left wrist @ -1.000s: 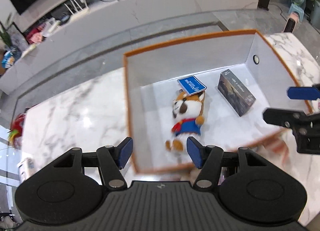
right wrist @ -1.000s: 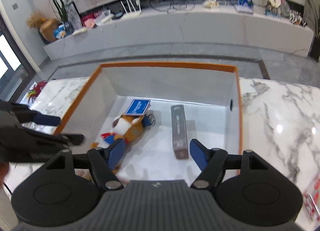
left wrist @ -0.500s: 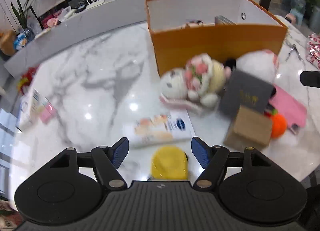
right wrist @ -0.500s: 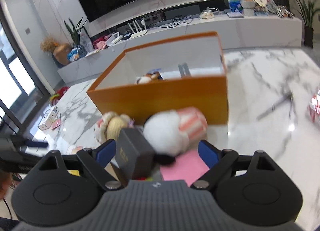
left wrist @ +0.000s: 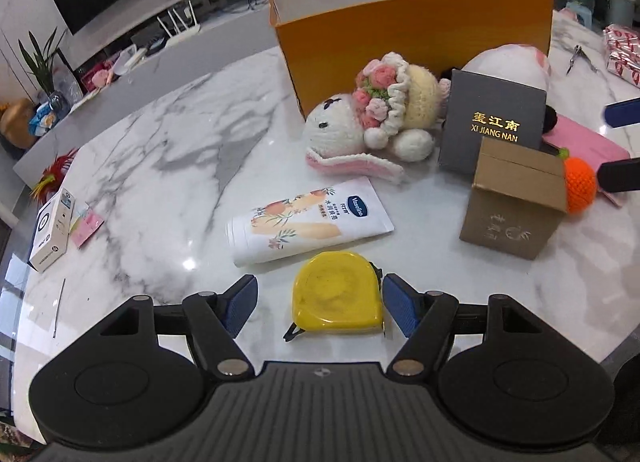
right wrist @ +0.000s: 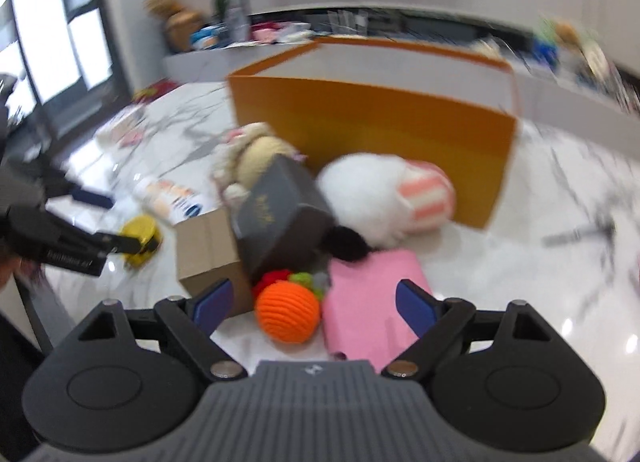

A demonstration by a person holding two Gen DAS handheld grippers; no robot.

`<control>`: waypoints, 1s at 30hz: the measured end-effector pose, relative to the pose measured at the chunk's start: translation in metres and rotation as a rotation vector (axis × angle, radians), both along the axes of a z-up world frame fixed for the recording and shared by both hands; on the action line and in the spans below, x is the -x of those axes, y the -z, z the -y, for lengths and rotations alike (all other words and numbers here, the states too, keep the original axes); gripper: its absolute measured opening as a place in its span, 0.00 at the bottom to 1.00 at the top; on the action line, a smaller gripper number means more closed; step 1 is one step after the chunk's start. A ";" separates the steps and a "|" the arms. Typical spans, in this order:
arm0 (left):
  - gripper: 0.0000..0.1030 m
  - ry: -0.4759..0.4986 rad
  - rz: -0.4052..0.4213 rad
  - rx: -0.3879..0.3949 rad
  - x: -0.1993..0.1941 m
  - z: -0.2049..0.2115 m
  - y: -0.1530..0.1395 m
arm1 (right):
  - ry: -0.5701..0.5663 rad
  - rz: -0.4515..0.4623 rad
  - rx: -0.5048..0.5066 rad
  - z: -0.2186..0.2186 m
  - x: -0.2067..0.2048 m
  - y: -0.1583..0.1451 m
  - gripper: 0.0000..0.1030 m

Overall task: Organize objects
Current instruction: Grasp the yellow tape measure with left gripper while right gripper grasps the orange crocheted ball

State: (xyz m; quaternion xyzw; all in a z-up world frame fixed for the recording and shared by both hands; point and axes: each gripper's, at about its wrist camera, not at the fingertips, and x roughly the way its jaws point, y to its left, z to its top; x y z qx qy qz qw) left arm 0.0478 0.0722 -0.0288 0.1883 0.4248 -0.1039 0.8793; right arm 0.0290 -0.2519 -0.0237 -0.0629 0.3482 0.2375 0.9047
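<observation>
A marble table is carrying an orange box with clutter lying before it. The left gripper is hanging wide open around a yellow tape measure, gripping nothing. In the blurred right view, the right gripper is gaping empty over an orange ball and pink pouch

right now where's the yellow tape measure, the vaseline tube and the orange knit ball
yellow tape measure (left wrist: 337, 292), left wrist view, centre of its top face
vaseline tube (left wrist: 308, 218), left wrist view, middle of the printed body
orange knit ball (right wrist: 287, 311), right wrist view, centre of the ball
</observation>
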 end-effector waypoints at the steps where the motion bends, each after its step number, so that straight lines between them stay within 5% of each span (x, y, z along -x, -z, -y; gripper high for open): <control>1: 0.80 0.004 0.011 0.010 0.002 -0.002 0.001 | -0.027 0.000 0.008 -0.003 0.000 0.001 0.74; 14: 0.80 -0.015 0.021 0.088 -0.006 -0.014 0.021 | -0.097 -0.029 0.069 -0.029 -0.007 0.021 0.70; 17: 0.66 -0.030 -0.020 0.178 -0.007 -0.024 0.021 | -0.100 -0.033 0.072 -0.029 -0.007 0.023 0.70; 19: 0.66 -0.032 -0.025 0.191 -0.007 -0.026 0.022 | -0.102 -0.038 0.067 -0.029 -0.008 0.024 0.70; 22: 0.68 -0.038 -0.020 0.207 -0.006 -0.028 0.022 | -0.106 -0.038 0.065 -0.029 -0.008 0.025 0.71; 26: 0.83 -0.070 -0.005 0.224 -0.009 -0.033 0.026 | -0.117 -0.019 0.083 -0.031 -0.005 0.025 0.70; 30: 0.84 -0.082 -0.010 0.244 -0.009 -0.036 0.026 | -0.123 -0.005 0.094 -0.032 -0.003 0.025 0.68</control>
